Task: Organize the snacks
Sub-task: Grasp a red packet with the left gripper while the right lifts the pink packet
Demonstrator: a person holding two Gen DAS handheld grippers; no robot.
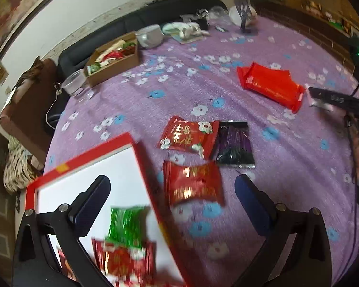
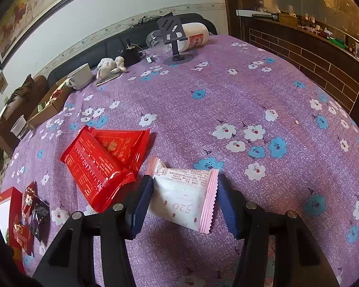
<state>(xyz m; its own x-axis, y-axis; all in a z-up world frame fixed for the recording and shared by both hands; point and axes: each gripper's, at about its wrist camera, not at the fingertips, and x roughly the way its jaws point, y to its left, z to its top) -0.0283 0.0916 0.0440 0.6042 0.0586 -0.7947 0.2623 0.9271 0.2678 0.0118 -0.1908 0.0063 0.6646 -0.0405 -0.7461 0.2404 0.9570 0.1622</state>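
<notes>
The left gripper hangs over the bench with its fingers spread wide and holding nothing. Its left finger sits over a red-rimmed box that holds a green packet and a red packet. Between the fingers lies another red snack on the purple flowered cloth, with a red flowered snack and a dark purple packet just beyond, touching each other.

The right gripper has its fingers partly open on either side of a pink and white packet; whether they grip it cannot be told. Two large red packets overlap just to its left. A cardboard box of snacks, a white mug and a phone stand sit at the far edge.
</notes>
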